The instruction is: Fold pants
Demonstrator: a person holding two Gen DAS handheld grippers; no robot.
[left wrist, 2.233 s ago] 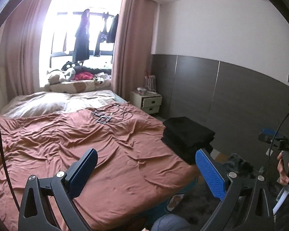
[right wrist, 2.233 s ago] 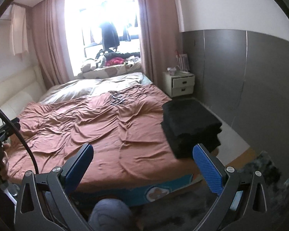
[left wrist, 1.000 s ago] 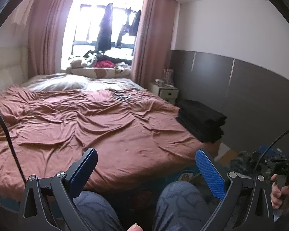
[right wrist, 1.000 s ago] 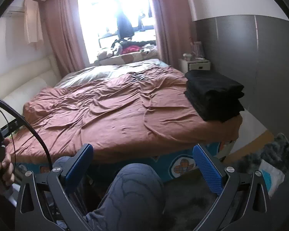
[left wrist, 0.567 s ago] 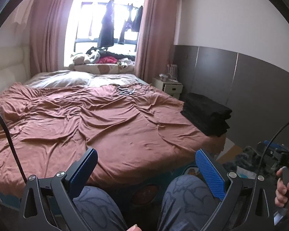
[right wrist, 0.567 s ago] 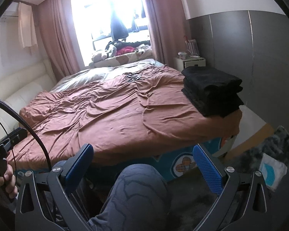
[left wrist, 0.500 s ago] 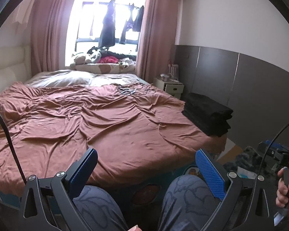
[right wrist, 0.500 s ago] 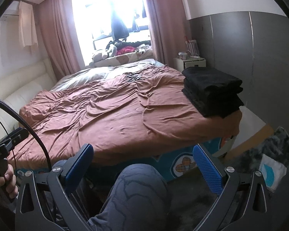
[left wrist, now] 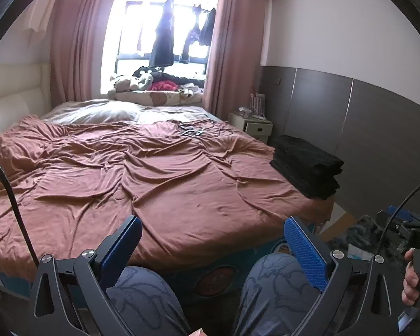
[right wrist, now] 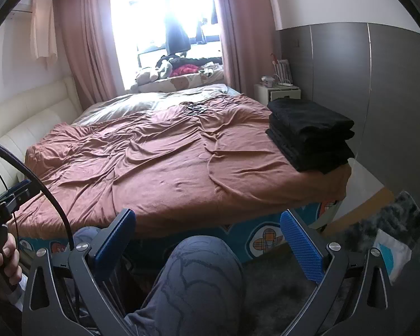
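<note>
Both devices are held low at the near edge of the bed, above the person's knees (left wrist: 142, 299), which are clothed in grey-blue patterned fabric. The left gripper (left wrist: 212, 249) is spread wide and nothing is held between its blue ribbed fingers (left wrist: 305, 252). The right gripper (right wrist: 207, 240) is likewise fully open and empty.

Compared with the views of about two seconds ago, both cameras are now lower and further back from the bed: the knees, absent then, fill the near foreground, and the stack of folded black pants (right wrist: 310, 134) is seen more from the side than from above. Over the last half second almost no shift is observed.

The stack of folded black pants (left wrist: 308, 162) rests on the right-hand near corner of the rumpled brown bedspread (left wrist: 159, 176), well apart from both grippers. No loose garment is laid out on the bedspread.

It is judged that a folded item is finished and stacked, and that the person is now seated. Either the task is complete, or a further pair must be fetched; none is visible within reach.
</note>
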